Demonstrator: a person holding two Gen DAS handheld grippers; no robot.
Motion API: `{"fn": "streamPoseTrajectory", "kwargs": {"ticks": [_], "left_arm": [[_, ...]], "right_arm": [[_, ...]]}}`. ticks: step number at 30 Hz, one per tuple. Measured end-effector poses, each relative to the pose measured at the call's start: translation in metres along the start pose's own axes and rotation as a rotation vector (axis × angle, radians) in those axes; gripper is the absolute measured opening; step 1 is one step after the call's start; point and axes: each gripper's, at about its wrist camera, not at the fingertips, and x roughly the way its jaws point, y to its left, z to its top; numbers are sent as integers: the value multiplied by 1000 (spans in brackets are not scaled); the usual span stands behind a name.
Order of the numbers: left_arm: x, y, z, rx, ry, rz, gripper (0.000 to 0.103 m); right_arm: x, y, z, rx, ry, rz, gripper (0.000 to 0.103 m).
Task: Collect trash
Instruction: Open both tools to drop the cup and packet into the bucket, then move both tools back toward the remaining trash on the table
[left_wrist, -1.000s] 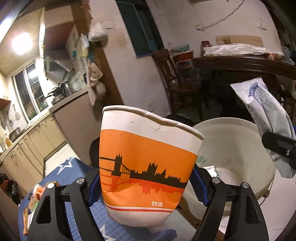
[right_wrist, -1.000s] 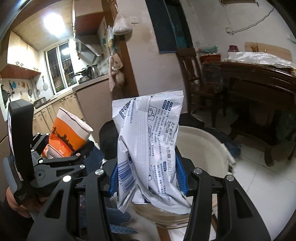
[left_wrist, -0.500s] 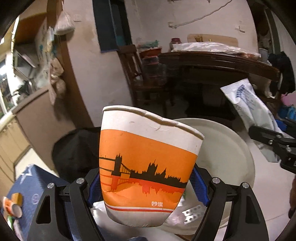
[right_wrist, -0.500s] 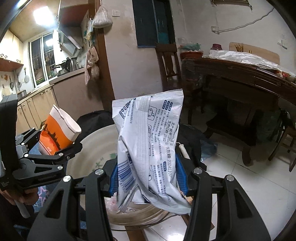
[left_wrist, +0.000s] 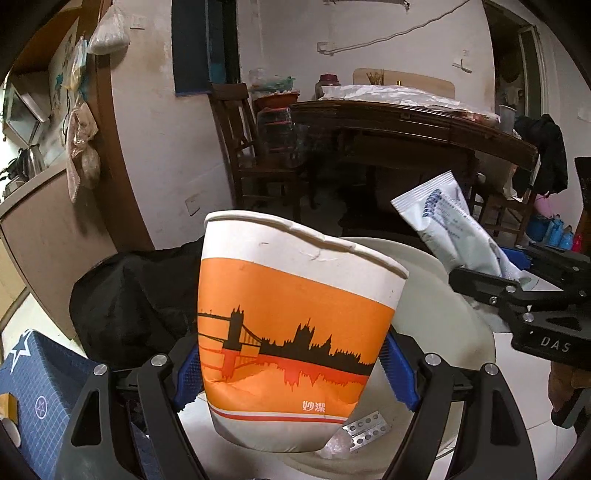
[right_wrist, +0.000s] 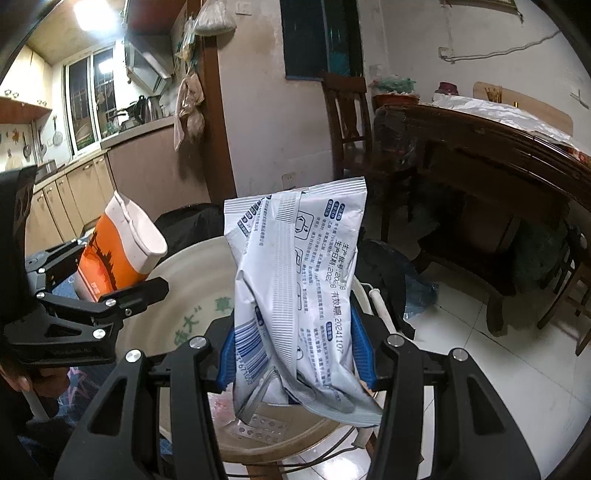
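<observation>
Gripping a dented orange-and-white paper cup (left_wrist: 295, 325) between its blue pads, the left tool (left_wrist: 291, 373) holds it upright just above the near rim of a pale round bin (left_wrist: 454, 325), seemingly so it can drop inside. A foil blister strip (left_wrist: 364, 434) lies in the bin just beneath the cup; the cup hides most of the bin's floor. To that tool's right, the other tool's black frame carries a white packet over the bin's far side. A blue star-printed surface at lower left is cut off by the frame.

From the right wrist, the right tool (right_wrist: 295, 350) pinches a crumpled white packet (right_wrist: 299, 288) low down, its printed top standing free above the jaws and its tail drooping toward the bin (right_wrist: 192, 273). Another blister strip (right_wrist: 262, 430) shows below the packet. The left tool (right_wrist: 96, 299) sits off to the left with the cup (right_wrist: 118, 254) tilted over the rim. Green lettering on the bin's wall is partly covered and unreadable.
</observation>
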Motion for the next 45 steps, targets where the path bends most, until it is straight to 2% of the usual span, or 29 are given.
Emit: {"fn": "streamPoseTrajectory", "kwargs": {"ticks": [2,3,6,18,31,37,43,45], "left_arm": [[2,1,1,1,-2,-16,83],[2,2,1,0,1,-21,88],[3,7,2,-12,-5,-27,95],[-1,14,0,-41,-5,-4,95],[-33,26,-13,-58,-36,36,95],[-63,43,-28,-104,-69,69,95],[-108,75,-58,-133,-99,180,95],[-123,88,-69,-153,-101,218,95]], "right_arm": [[3,-1,2,2,1,-4,54],[4,-1,2,3,2,-8,58],[5,-2,1,3,-3,-4,63],[3,-6,1,28,-13,8,63],[-1,14,5,1,-28,21,63],[-9,40,6,-31,-43,38,63],[-8,88,8,-86,-45,120,63],[-5,112,8,-109,-44,165,68]]}}
